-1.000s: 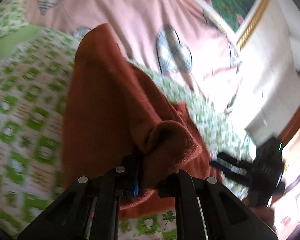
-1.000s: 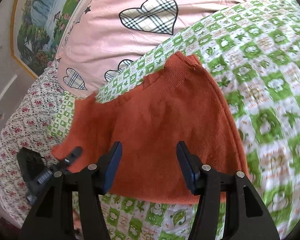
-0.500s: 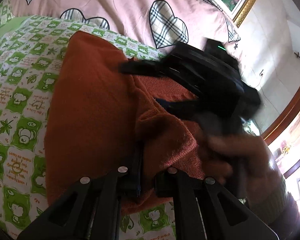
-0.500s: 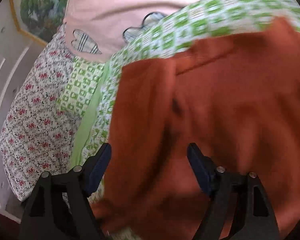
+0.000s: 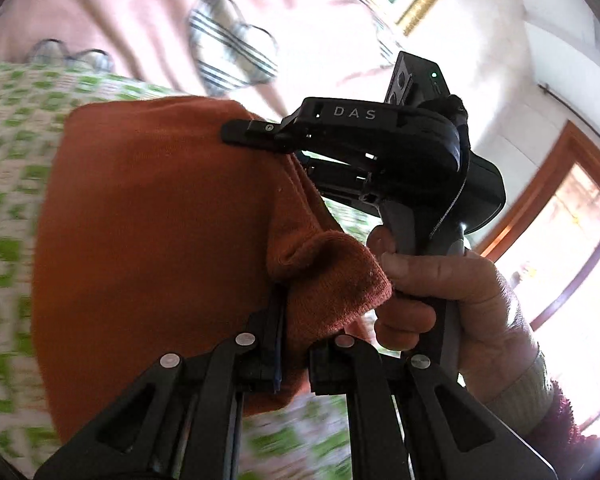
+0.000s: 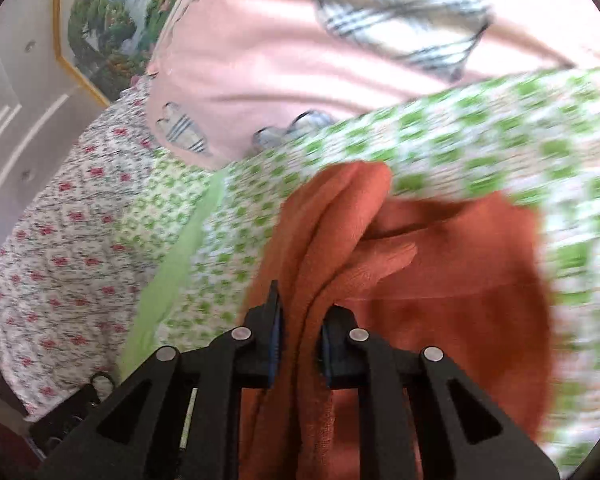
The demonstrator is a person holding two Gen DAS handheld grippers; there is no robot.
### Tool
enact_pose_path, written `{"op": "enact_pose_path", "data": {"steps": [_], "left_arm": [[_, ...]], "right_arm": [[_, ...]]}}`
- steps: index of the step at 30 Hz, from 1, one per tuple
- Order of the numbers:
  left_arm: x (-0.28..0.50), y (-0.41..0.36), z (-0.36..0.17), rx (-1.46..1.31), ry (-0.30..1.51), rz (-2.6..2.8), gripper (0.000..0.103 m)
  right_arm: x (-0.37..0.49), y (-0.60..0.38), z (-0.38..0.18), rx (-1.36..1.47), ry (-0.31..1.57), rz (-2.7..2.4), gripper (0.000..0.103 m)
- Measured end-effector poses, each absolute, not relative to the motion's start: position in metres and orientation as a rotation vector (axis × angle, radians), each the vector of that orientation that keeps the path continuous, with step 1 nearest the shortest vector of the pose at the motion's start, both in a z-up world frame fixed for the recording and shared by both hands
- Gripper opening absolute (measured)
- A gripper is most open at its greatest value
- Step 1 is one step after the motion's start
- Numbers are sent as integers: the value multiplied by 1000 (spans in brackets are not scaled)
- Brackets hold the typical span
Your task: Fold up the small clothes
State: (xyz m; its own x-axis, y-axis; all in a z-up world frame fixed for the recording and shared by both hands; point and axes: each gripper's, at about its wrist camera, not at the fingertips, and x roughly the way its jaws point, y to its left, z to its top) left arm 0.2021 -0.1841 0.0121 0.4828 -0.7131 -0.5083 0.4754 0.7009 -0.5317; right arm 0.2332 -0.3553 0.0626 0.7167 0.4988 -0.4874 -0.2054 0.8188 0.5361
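Note:
A rust-orange knit garment [image 5: 148, 220] lies on the green-and-white checked bed cover [image 5: 8, 208]. My left gripper [image 5: 294, 344] is shut on a bunched edge of it near the bottom of the left wrist view. The right gripper [image 5: 252, 134] and the hand holding it show there too, close on the right, reaching over the garment's far edge. In the right wrist view the right gripper [image 6: 300, 336] is shut on a thick fold of the orange garment [image 6: 440, 280], which rises between its fingers.
A pink pillow with plaid hearts [image 6: 320, 52] lies behind the garment. A floral sheet [image 6: 60, 248] is at the left, a framed picture [image 6: 108, 12] on the wall. A window and wooden frame [image 5: 572, 216] are at the right.
The right gripper, open above the garment before, has closed on a fold of it. The left gripper stays shut on the garment; both views have swung and the two grippers are closer together.

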Motion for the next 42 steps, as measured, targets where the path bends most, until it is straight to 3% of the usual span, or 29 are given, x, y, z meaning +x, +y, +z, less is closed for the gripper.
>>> {"op": "enact_pose_path", "data": {"steps": [9,17,22,25,27,30,32,34,42], "left_arm": [[218,-239,-28,-305,897,-768,7],[205,-235,-15,-305,860,-758,7],[205,-244,-27,-292,925,-754,11],[201,-233,-22,-305,941,-777,21],[197,-219,-17,-296,939,-775,33],[191,-181,-7,-291,907,-727,64],[194,-156,-4,-301,899,-688,77],[204,-125,-4,-321,903,-636,80],[268,-79,-37,-463,1037,-575,81]], "right_arm": [[229,-420,8,553,755,275,17],[227,-412,20,520,696,349,17],[231,-413,8,470,759,267,17],[225,-418,2,484,752,253,22],[217,-420,4,488,741,232,28],[203,-424,6,488,725,220,43],[194,-426,5,504,719,235,60],[190,-426,4,509,723,245,68],[192,-427,-10,547,770,284,69]]}}
